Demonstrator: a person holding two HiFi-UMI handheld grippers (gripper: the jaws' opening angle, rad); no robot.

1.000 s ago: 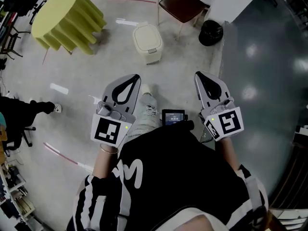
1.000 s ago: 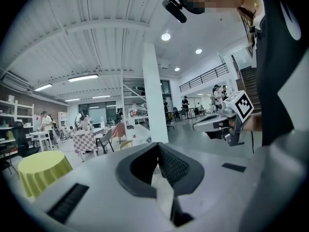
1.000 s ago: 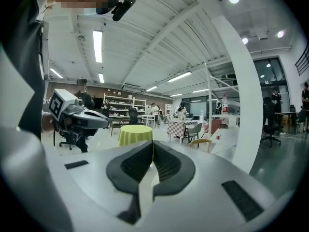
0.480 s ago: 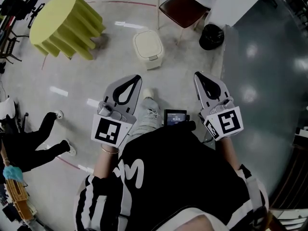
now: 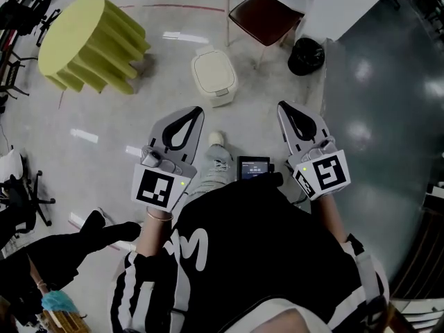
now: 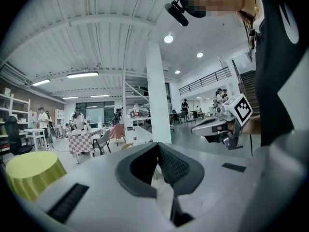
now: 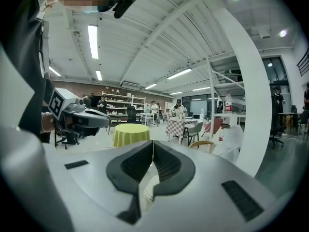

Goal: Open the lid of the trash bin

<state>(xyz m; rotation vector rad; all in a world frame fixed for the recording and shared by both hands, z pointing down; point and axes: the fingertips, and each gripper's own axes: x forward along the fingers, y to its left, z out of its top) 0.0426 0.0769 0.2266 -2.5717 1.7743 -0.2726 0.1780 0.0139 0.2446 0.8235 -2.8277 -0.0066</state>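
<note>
The trash bin (image 5: 214,77) is a small cream bin with a rounded lid that lies down flat; it stands on the pale floor ahead of me, between my two grippers and well beyond them. My left gripper (image 5: 197,110) and right gripper (image 5: 280,105) are held level at waist height, both shut with nothing between the jaws. In the left gripper view the left gripper (image 6: 157,145) points across the hall, jaws pressed together. The right gripper (image 7: 152,143) looks the same in the right gripper view. Neither touches the bin.
A yellow-green draped round table (image 5: 90,37) stands far left. A chair with a dark red seat (image 5: 262,9) and a black bag (image 5: 305,50) sit behind the bin, by a white pillar (image 5: 340,2). A person in black (image 5: 62,255) crosses at lower left.
The bin has slid slightly nearer in the head view. The person in black at the left has moved toward the lower left corner. Both grippers hold the same pose, still shut.
</note>
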